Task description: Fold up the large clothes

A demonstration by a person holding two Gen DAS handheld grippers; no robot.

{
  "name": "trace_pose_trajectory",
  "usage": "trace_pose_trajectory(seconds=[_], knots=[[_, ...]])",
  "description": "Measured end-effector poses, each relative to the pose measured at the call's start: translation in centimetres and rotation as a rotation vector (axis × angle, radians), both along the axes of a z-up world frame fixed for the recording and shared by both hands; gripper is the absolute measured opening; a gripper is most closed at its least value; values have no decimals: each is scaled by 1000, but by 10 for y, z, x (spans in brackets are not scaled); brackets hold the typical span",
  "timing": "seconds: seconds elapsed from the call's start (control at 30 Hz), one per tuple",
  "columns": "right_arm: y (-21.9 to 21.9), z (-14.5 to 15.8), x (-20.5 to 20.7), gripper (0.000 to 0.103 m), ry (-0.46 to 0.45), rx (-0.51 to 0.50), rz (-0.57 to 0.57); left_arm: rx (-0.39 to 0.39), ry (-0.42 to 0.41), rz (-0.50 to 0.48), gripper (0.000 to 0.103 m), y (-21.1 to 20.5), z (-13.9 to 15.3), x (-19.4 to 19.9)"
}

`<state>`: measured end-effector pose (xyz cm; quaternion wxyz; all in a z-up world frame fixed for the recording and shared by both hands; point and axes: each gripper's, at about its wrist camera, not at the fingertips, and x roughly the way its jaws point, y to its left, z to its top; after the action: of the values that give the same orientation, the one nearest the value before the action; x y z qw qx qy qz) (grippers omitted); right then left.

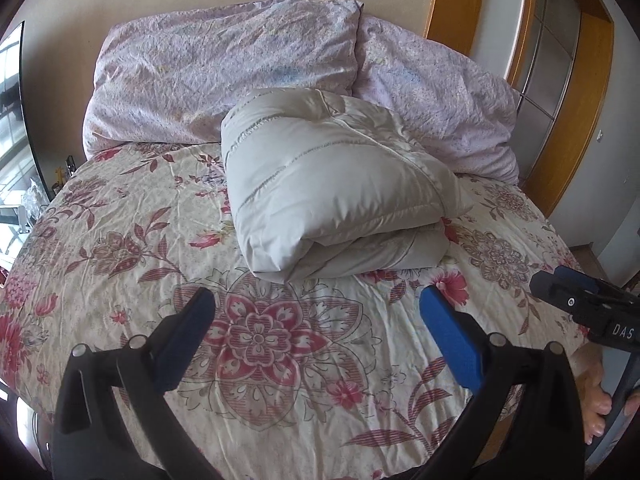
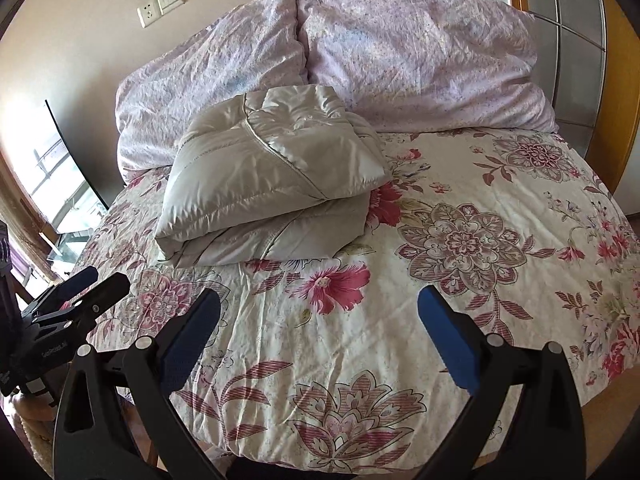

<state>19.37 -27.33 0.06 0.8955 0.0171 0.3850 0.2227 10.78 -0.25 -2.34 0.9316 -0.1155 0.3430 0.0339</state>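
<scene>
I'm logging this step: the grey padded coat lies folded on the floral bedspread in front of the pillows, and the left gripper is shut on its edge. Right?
Not quite. The left gripper is open and holds nothing, short of the coat, as the left wrist view shows. The coat does lie folded on the floral bedspread in front of the pillows.

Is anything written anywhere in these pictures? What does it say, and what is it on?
"DAS": white letters on the black body of the right gripper, cut off at the picture's edge.
White lettering on the black body of the left gripper: too small and blurred to read.
No writing shows on the folded jacket.
</scene>
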Motion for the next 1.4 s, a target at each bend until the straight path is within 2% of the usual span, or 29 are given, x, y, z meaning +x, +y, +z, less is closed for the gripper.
trace_pose_trajectory(seconds=[0.53, 0.83, 1.4], knots=[[-4, 11, -13, 101, -9, 28, 20, 17, -22, -14, 101, -16, 14, -9], [2, 3, -4, 101, 22, 33, 25, 10, 4, -4, 101, -13, 7, -2], [2, 2, -1, 101, 37, 41, 23, 15, -1, -9, 101, -14, 9, -1]])
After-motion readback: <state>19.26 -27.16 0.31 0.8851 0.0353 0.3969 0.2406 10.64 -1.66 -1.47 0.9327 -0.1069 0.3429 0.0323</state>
